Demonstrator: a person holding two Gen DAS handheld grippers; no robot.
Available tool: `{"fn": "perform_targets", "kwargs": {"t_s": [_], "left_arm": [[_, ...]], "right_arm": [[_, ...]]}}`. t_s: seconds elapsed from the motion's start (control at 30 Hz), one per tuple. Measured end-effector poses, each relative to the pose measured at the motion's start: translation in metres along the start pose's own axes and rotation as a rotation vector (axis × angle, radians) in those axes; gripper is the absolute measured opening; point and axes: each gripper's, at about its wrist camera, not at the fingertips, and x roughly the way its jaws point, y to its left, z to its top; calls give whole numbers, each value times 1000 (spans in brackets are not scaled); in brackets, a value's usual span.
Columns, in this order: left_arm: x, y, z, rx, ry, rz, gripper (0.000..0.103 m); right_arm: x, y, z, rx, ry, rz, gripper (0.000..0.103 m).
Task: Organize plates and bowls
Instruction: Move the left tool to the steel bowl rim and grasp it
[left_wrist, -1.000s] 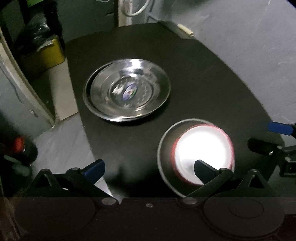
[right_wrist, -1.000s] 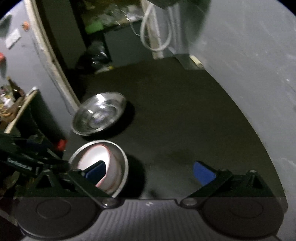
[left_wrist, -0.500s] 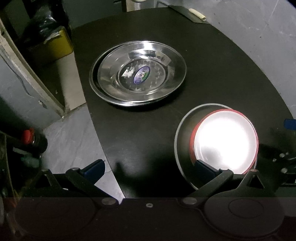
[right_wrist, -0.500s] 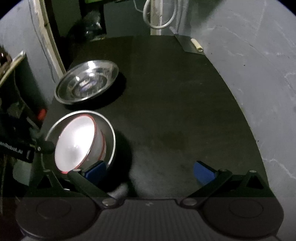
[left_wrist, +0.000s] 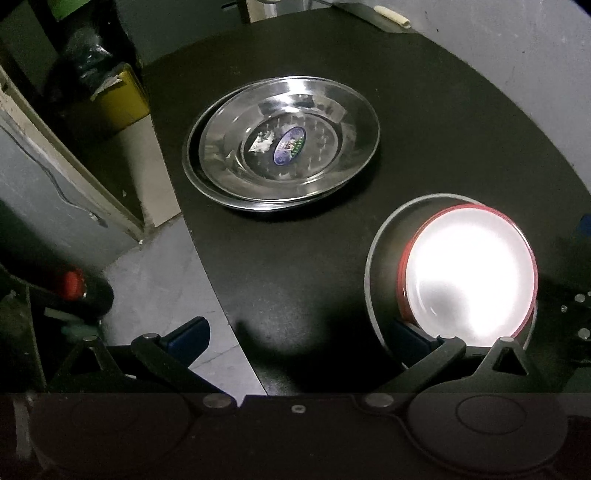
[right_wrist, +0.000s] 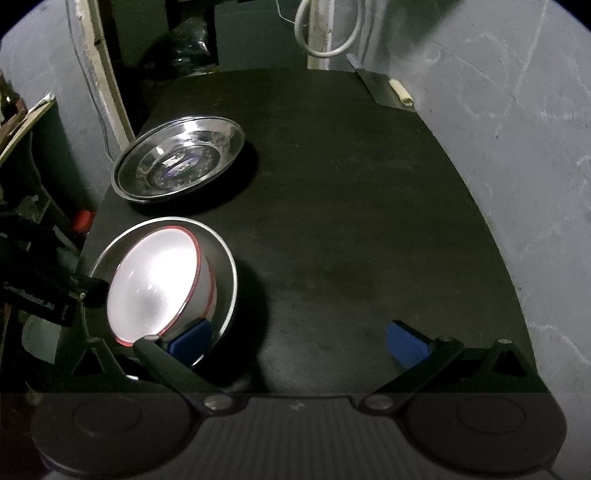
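Observation:
Two stacked steel plates (left_wrist: 284, 144) with a blue sticker sit on the black round table (left_wrist: 443, 129); they also show in the right wrist view (right_wrist: 177, 162). A red-rimmed white bowl (left_wrist: 469, 277) sits inside a steel bowl (left_wrist: 380, 258) near the table's front edge, also in the right wrist view (right_wrist: 155, 280). My left gripper (left_wrist: 299, 341) is open and empty, its right finger just in front of the bowls. My right gripper (right_wrist: 299, 339) is open and empty, its left finger beside the steel bowl (right_wrist: 221, 266).
A grey wall (right_wrist: 517, 129) runs along the table's right side. A flat metal piece with a small cream roll (right_wrist: 388, 88) lies at the far edge. A yellow bin (left_wrist: 118, 99) and a red-capped bottle (left_wrist: 74, 288) stand on the floor to the left.
Both grippers have drawn back and up from the bowls; the views now look down on the table. The plates and bowls have not moved.

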Motion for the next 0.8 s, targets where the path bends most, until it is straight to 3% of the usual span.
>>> {"fn": "perform_targets", "kwargs": {"t_s": [0.17, 0.27, 0.4, 0.5, 0.57, 0.73, 0.8], "left_arm": [[0, -8, -1, 20, -4, 31, 101], [-1, -8, 0, 20, -4, 16, 94], [-2, -4, 2, -3, 16, -43, 83], [-3, -3, 2, -7, 15, -102, 63], [-3, -4, 2, -17, 17, -148, 44], [-4, -6, 0, -32, 18, -198, 31], [-4, -6, 0, -38, 17, -207, 28]], "right_arm": [[-1, 8, 0, -51, -12, -19, 103], [0, 10, 0, -60, -9, -17, 101], [-2, 9, 0, -53, -10, 33, 82], [-3, 9, 0, -52, -8, 70, 71], [-4, 9, 0, -44, -4, 102, 62], [-5, 11, 1, -45, -2, 135, 47], [-5, 12, 1, -45, -1, 151, 37]]}}
